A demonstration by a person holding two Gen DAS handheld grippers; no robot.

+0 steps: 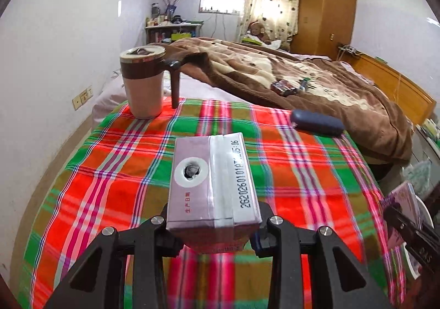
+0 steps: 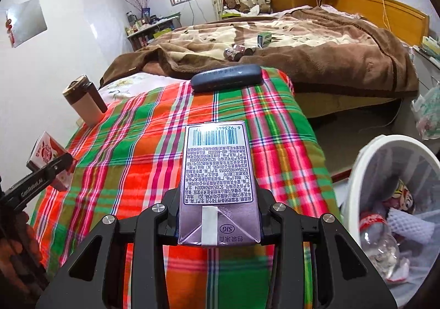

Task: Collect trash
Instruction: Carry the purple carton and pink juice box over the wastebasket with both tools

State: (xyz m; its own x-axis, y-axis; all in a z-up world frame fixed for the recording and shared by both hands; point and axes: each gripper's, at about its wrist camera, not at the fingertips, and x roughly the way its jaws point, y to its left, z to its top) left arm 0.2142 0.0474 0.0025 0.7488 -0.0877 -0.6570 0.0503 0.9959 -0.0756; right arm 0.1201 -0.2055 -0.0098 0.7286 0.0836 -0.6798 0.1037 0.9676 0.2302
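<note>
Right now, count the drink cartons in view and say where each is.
2. The first carton is in the left tongs, the second carton in the right tongs. A small green box on the blanket could be a third; unclear.

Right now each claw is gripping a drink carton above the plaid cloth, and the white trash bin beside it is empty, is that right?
Not quite: the white trash bin is not empty. The right wrist view shows a plastic bottle and other trash inside. The rest holds: the left claw and right claw each grip a carton above the plaid cloth.
</note>
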